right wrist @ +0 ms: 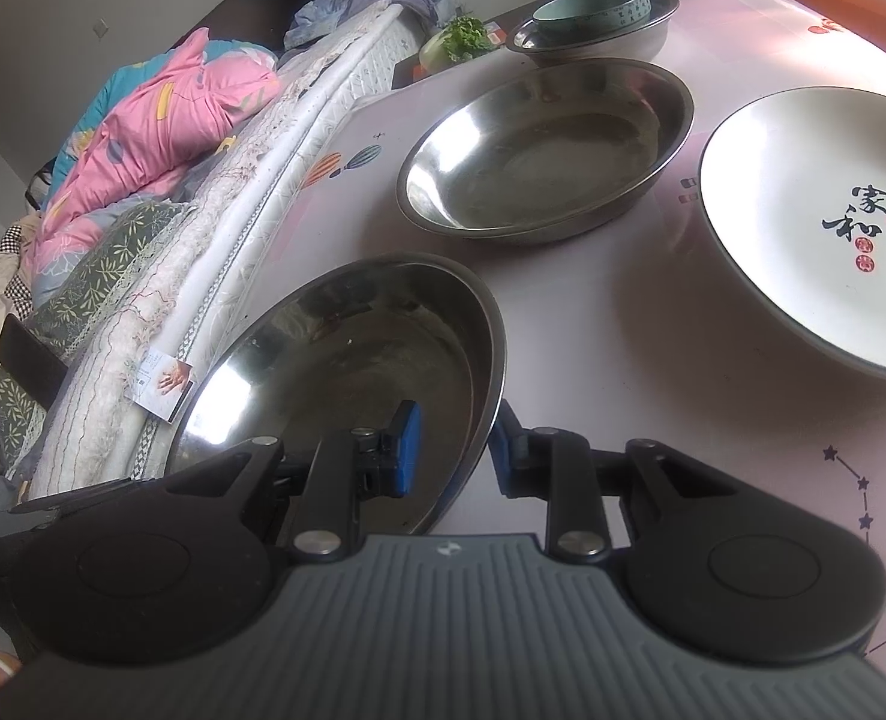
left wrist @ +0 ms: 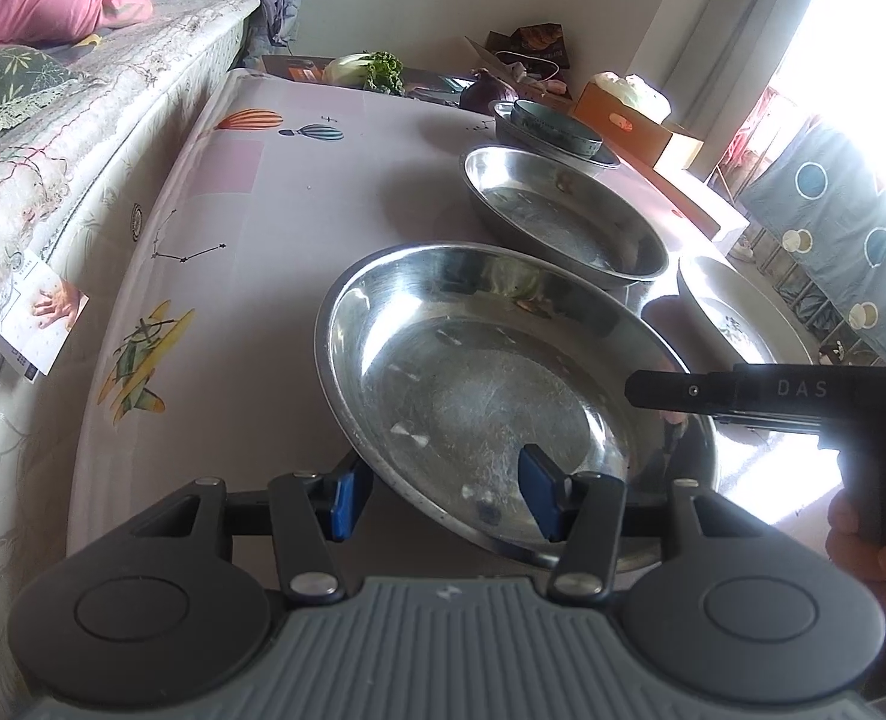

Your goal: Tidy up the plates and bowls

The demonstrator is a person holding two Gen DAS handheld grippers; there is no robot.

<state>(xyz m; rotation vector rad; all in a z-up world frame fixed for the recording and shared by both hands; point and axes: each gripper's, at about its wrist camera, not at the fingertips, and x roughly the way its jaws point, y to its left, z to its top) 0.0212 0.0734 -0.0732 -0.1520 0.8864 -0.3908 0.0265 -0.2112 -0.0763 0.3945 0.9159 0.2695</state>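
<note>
1. Right gripper (right wrist: 451, 450) pinches the rim of the shiny round steel dish (right wrist: 347, 372), tilted over the pink table (right wrist: 622, 324).
2. Left gripper (left wrist: 437, 495) straddles the rim loosely, not clamped.
3. Slick rim could slip and clang onto the second steel dish (right wrist: 544, 150).

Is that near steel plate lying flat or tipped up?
Tipped. The near steel plate is tilted, its rim between the right gripper's blue pads; the far steel plate lies flat.

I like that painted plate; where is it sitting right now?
The white plate with black writing lies flat on the pink tablecloth, on the right of the right wrist view, beside the far steel dish.
</note>
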